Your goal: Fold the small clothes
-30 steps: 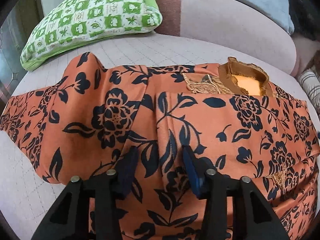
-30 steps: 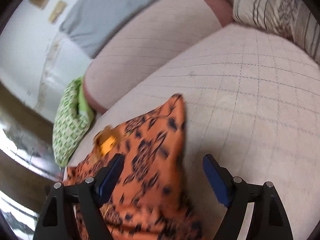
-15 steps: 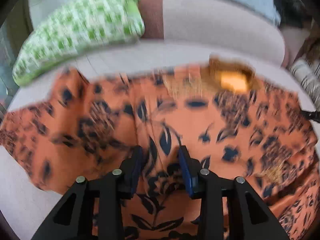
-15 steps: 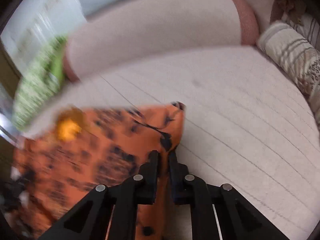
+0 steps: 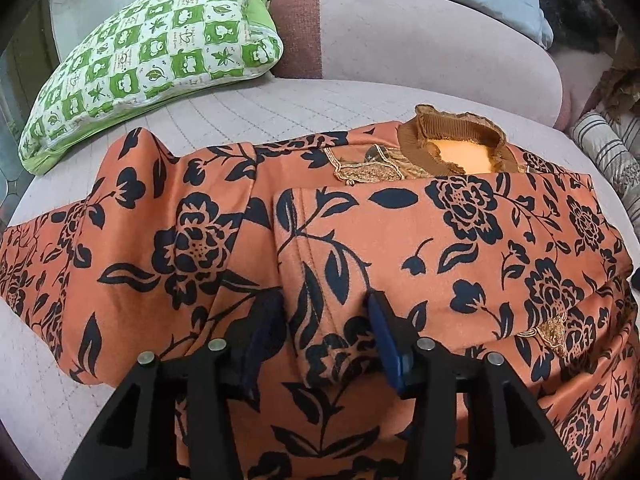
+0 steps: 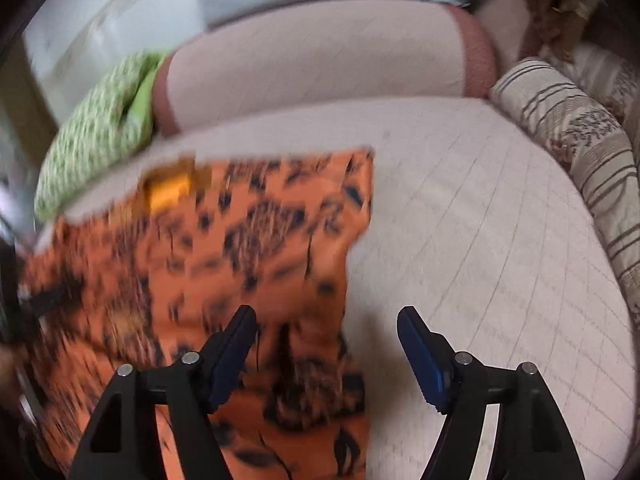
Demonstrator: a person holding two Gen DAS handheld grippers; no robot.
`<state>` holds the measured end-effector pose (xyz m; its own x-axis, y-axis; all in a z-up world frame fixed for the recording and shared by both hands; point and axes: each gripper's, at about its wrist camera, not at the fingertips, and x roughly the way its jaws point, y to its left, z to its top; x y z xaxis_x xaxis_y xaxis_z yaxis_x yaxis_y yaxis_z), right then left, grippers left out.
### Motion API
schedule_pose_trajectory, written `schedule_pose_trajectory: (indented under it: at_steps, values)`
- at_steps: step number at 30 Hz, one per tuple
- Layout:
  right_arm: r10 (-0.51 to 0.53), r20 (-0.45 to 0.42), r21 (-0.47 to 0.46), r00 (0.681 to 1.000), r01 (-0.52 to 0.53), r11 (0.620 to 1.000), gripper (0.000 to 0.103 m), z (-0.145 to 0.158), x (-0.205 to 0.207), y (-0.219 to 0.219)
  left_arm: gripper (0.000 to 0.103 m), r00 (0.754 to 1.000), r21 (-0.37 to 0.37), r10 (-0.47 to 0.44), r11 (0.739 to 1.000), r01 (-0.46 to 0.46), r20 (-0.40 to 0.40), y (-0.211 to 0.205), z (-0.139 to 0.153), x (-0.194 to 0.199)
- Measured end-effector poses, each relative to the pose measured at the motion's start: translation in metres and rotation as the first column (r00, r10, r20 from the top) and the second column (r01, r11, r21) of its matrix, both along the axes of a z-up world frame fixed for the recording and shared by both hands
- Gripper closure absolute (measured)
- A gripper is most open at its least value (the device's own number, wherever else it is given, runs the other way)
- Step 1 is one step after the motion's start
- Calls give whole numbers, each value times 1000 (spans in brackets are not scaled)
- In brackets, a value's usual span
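An orange garment with dark blue flowers [image 5: 440,240] lies spread on the quilted bed [image 5: 280,104]. Its brown ruffled collar [image 5: 456,148] is at the far side, and a sleeve is folded across the front. My left gripper [image 5: 324,328] straddles a raised fold of that sleeve with its jaws opening, and the cloth sits loose between the pads. In the blurred right wrist view, my right gripper [image 6: 326,340] hovers over the garment's [image 6: 240,240] right edge. Its jaws are opening, with cloth under the left finger and bare bed [image 6: 480,240] under the right one.
A green and white checked pillow [image 5: 152,60] lies at the far left, and it shows again [image 6: 100,140] in the right wrist view. A pink padded backrest [image 5: 420,40] runs along the far side. Striped cushions [image 6: 580,152] line the right edge.
My right gripper was shut on the garment's right edge half a second ago; it has let go and spread wide. My left gripper's jaws narrowed on the fold, then widened again.
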<state>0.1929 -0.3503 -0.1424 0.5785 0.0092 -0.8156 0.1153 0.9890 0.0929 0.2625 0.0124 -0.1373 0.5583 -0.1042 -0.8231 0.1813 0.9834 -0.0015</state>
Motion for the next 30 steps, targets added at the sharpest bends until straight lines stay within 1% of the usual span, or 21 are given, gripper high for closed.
schedule_pose_trajectory:
  at_steps: [2, 3, 4, 5, 6, 7, 8, 9, 10, 11, 12, 13, 15, 17, 19, 21, 23, 25, 26, 28, 30]
  values:
    - [11, -3, -14, 1000, -11, 1000, 51, -10, 4, -2, 52, 1000, 7, 3, 1000, -3, -1, 0, 0, -1]
    - [15, -1, -9, 1000, -15, 1000, 54, -11, 10, -3, 52, 1000, 10, 3, 1000, -3, -1, 0, 0, -1]
    - [22, -11, -16, 1000, -22, 1000, 61, -13, 19, -2, 52, 1000, 12, 1, 1000, -1, -1, 0, 0, -1]
    - [19, -30, -30, 999, -20, 999, 74, -19, 27, -2, 52, 1000, 12, 1, 1000, -1, -2, 0, 0, -1]
    - [0, -30, -19, 1000, 0, 1000, 79, -23, 33, -6, 52, 1000, 12, 0, 1000, 0, -3, 0, 0, -1]
    - [-51, -7, -19, 999, 50, 999, 89, -20, 32, -15, 52, 1000, 14, -2, 1000, 3, -6, 0, 2, -1]
    - [-99, 23, -7, 995, 99, 995, 90, -15, 28, -26, 52, 1000, 15, -3, 1000, 3, -11, 1, 3, -1]
    - [-129, 25, 32, 991, 128, 991, 90, -14, 24, -35, 52, 1000, 11, -1, 1000, 1, -16, 1, 5, -1]
    - [-149, 4, 73, 989, 148, 986, 90, -18, 21, -43, 52, 1000, -1, -3, 1000, 3, -15, 1, 8, -2]
    - [-162, -20, 85, 987, 163, 983, 90, -27, 19, -47, 52, 1000, -11, -13, 1000, 13, -6, -1, 10, -3]
    - [-155, -13, 68, 988, 156, 985, 90, -32, 17, -47, 52, 1000, -2, -19, 1000, 19, -2, -4, 9, -3]
    - [-156, 0, 54, 988, 156, 986, 91, -31, 16, -46, 51, 1000, 31, -24, 999, 24, -12, -8, 3, -2]
    - [-177, -6, 109, 984, 177, 978, 85, -26, 17, -48, 48, 1000, 43, -22, 999, 22, 10, -10, 0, -3]
    - [-185, -39, 183, 982, 189, 965, 85, -24, 13, -57, 48, 1000, 25, -22, 999, 21, 6, -7, 1, -3]
    - [-191, -41, 200, 981, 195, 960, 85, -13, 2, -65, 46, 1000, 10, -27, 1000, 27, 6, -4, 1, -2]
    - [-193, -11, 204, 981, 191, 960, 85, 4, -12, -65, 44, 999, 13, -31, 999, 30, 17, -3, -1, -3]
    - [-185, 52, 226, 981, 169, 959, 85, 29, -19, -56, 43, 999, 14, -28, 1000, 27, 24, -3, -2, -2]
    - [-118, 128, 330, 985, 70, 941, 85, 46, -8, -44, 43, 999, 12, -24, 1000, 24, 22, -4, -2, -2]
    - [-84, 139, 385, 987, 24, 922, 84, 47, 4, -39, 43, 999, 10, -24, 1000, 24, 21, -3, -2, -2]
    - [-44, 114, 480, 993, -16, 877, 83, 31, 32, -35, 42, 1000, 5, -23, 1000, 23, 16, -2, -2, -1]
    - [-104, -33, 468, 994, 108, 877, 83, -10, 51, -49, 42, 1000, 2, -21, 1000, 21, 14, -2, -1, 0]
